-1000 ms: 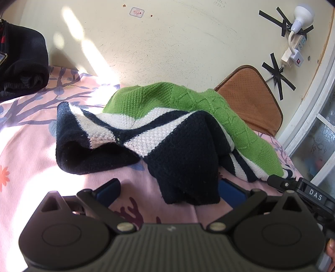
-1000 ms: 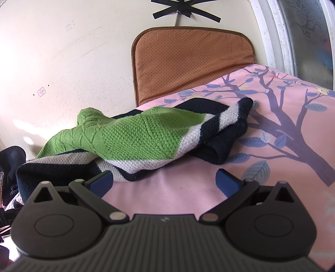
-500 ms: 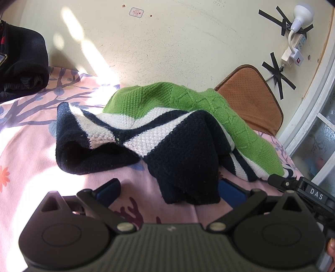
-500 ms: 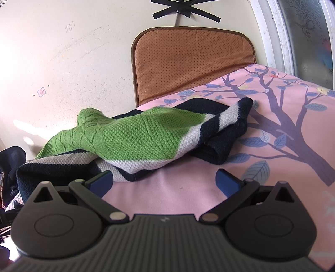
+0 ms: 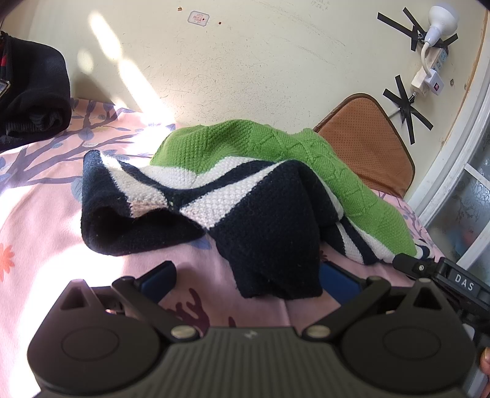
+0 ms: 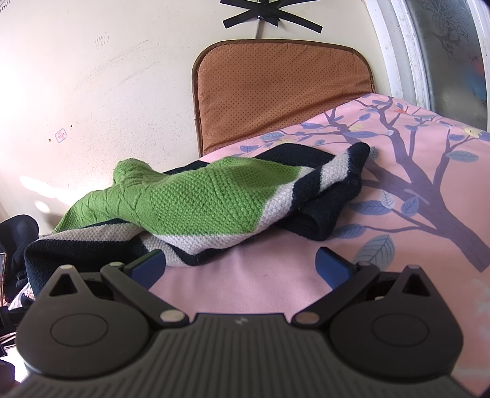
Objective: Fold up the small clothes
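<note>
A knitted sweater [image 5: 251, 196] in green, white and dark navy lies crumpled in a heap on a pink bedsheet [image 5: 46, 232] printed with purple tree branches and blue leaves. From the left wrist view the green part sits at the far side of the heap, with the striped and navy folds spilling toward the camera; a navy flap hangs down nearest the left gripper [image 5: 248, 277], covering part of its right blue finger [image 5: 340, 283]. That gripper's jaws stand wide apart, grasping nothing, though whether the cloth touches the finger cannot be told.

The right gripper [image 6: 240, 264] is likewise spread wide and empty, low over the bare pink sheet just in front of the sweater's [image 6: 196, 208] white and navy edge. Its left finger [image 6: 147, 266] sits just beside that edge; the right finger [image 6: 332, 264] is clear of the cloth.

Behind the sweater a brown cushion [image 6: 281, 91] leans upright against the cream wall [image 5: 260, 67]. Strips of black tape [image 5: 407, 113] hold a power strip [image 5: 428, 73] and a white lamp [image 5: 441, 21] on the wall at the right. A dark bundle of clothing [image 5: 30, 95] sits at the far left of the bed. A window frame [image 5: 459, 171] runs along the right. Sunlight falls across the wall and sheet at the left.
</note>
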`<state>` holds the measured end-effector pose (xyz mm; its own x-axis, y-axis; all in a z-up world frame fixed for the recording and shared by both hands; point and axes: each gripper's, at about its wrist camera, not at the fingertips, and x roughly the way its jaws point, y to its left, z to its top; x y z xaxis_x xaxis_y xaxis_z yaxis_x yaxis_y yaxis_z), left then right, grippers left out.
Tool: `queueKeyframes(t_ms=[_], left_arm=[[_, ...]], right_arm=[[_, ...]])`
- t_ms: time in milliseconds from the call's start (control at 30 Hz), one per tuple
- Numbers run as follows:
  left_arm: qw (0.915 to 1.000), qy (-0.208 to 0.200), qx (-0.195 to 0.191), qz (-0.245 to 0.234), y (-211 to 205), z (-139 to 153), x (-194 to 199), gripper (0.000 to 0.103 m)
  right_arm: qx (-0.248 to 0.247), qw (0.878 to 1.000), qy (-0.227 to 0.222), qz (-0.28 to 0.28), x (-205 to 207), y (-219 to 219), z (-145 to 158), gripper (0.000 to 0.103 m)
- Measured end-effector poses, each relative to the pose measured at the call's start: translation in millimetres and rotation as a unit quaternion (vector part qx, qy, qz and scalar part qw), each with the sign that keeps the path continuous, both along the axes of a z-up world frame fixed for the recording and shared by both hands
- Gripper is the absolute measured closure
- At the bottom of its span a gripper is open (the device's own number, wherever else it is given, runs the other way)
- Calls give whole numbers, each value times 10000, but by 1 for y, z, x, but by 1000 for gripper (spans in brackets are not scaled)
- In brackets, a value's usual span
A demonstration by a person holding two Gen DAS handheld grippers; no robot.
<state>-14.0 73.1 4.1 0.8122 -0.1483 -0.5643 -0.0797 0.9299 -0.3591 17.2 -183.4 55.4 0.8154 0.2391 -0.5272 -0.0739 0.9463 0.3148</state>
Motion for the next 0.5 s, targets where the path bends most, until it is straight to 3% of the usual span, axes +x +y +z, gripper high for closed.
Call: queueKeyframes(t_ms=[500], left_arm=[[9999, 31, 139, -20, -5, 1, 0, 0]], right_arm=[[8, 10000, -2, 1, 0, 0, 0, 0]])
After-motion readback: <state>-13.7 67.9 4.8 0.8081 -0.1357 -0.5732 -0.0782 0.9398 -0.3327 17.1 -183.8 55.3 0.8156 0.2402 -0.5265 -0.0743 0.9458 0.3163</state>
